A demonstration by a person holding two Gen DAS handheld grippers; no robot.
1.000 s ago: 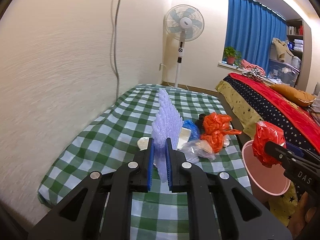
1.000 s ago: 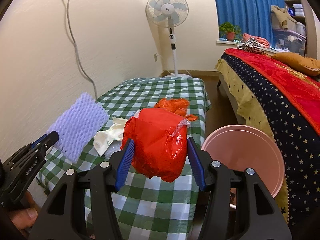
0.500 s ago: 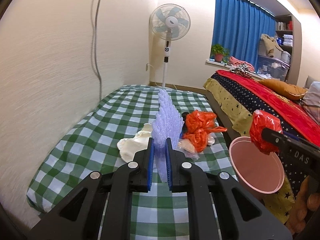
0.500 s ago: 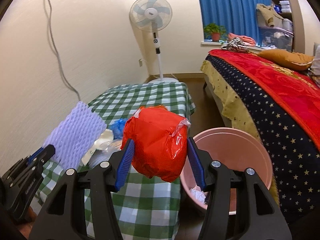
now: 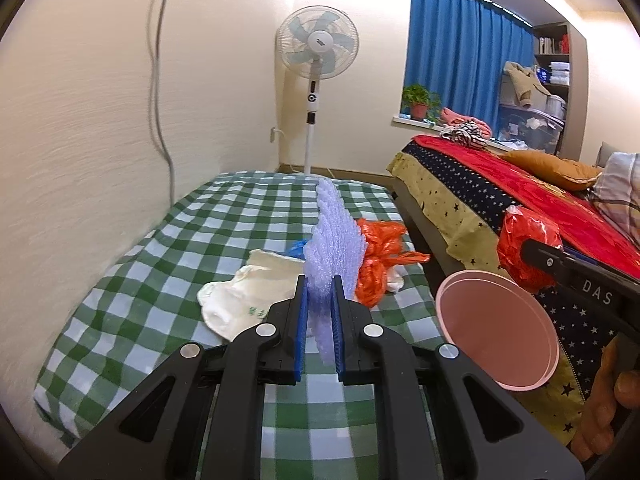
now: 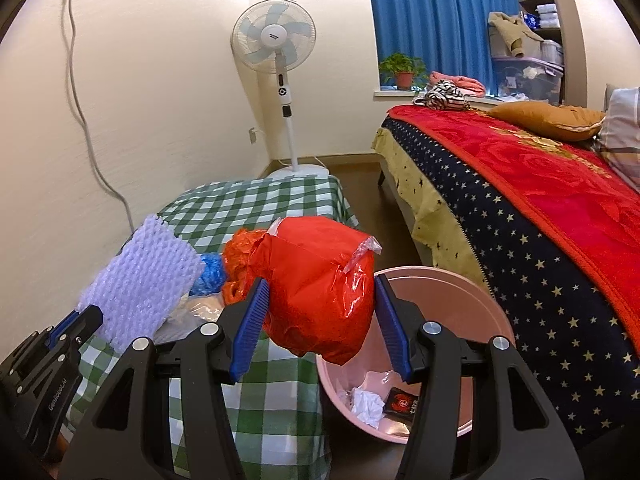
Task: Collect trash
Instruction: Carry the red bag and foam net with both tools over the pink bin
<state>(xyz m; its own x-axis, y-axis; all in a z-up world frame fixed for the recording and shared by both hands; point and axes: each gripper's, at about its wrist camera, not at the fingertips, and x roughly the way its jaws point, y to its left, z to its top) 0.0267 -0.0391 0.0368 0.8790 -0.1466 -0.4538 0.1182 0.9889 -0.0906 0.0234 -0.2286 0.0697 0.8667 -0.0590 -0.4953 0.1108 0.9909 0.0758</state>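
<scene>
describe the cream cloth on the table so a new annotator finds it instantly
Start at the low table under the green-and-white checked tablecloth along the wall. The crumpled cream cloth with small green print lies at the left end of the trash pile, left of the left tongs. Unlike the shiny orange plastic bags and crumpled blue plastic nearby, it is pale, matte fabric.

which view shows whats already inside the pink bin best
The right wrist view: it looks down into the pink bin, showing crumpled white paper and a dark packet. The left wrist view shows only its rim and inner wall.
</scene>
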